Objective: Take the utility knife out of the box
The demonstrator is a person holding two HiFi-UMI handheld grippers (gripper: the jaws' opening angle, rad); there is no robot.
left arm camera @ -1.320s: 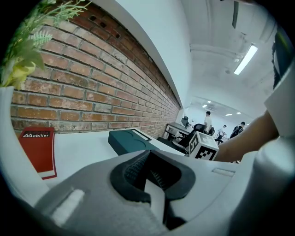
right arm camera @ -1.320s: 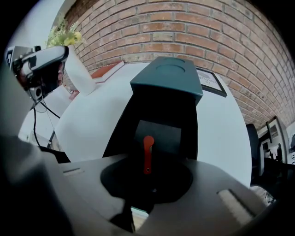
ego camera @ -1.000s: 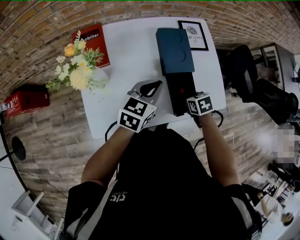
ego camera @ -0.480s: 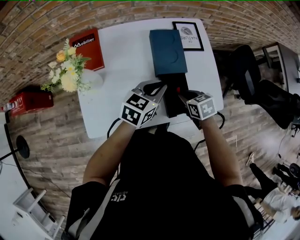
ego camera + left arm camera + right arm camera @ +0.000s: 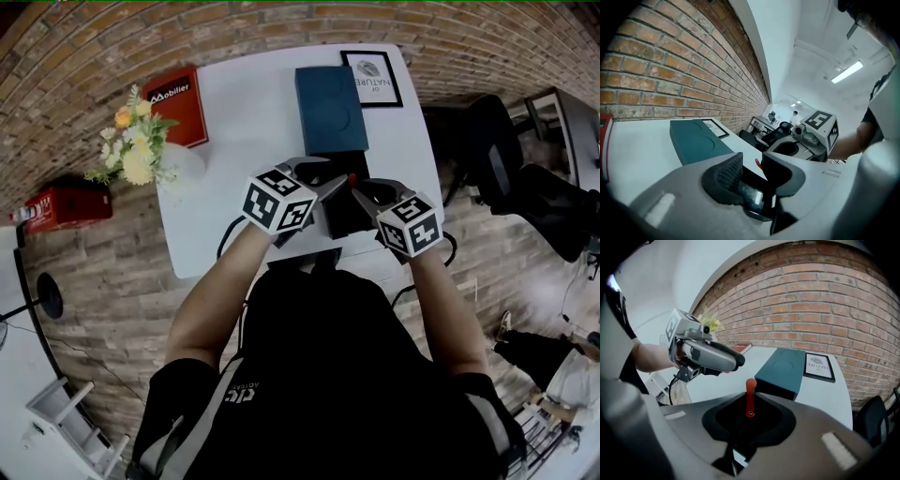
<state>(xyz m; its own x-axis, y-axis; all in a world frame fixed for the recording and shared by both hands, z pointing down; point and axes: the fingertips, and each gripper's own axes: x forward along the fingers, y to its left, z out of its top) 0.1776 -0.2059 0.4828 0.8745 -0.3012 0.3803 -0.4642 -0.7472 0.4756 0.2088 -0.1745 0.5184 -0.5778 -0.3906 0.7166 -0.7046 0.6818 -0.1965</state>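
Observation:
On the white table (image 5: 248, 112) lies a black box base (image 5: 342, 214), with its teal lid (image 5: 330, 105) just beyond it. My right gripper (image 5: 361, 192) hangs over the base, shut on the utility knife (image 5: 750, 394), whose slim red end sticks up between the pads. The red tip (image 5: 352, 178) shows in the head view too. My left gripper (image 5: 323, 183) is beside the base's left edge. Its jaws have just been opening and stand apart (image 5: 752, 168). Nothing is pressed between them; the black base (image 5: 757, 199) shows beyond the gap.
A white vase of flowers (image 5: 141, 155) and a red book (image 5: 178, 98) stand at the table's left. A framed picture (image 5: 370, 77) lies at the far right corner. A black chair (image 5: 492, 141) is right of the table, a red box (image 5: 56, 202) on the floor left.
The right gripper has risen out of the black base with the red knife in it. The left gripper has shifted right toward the base and its jaws have parted.

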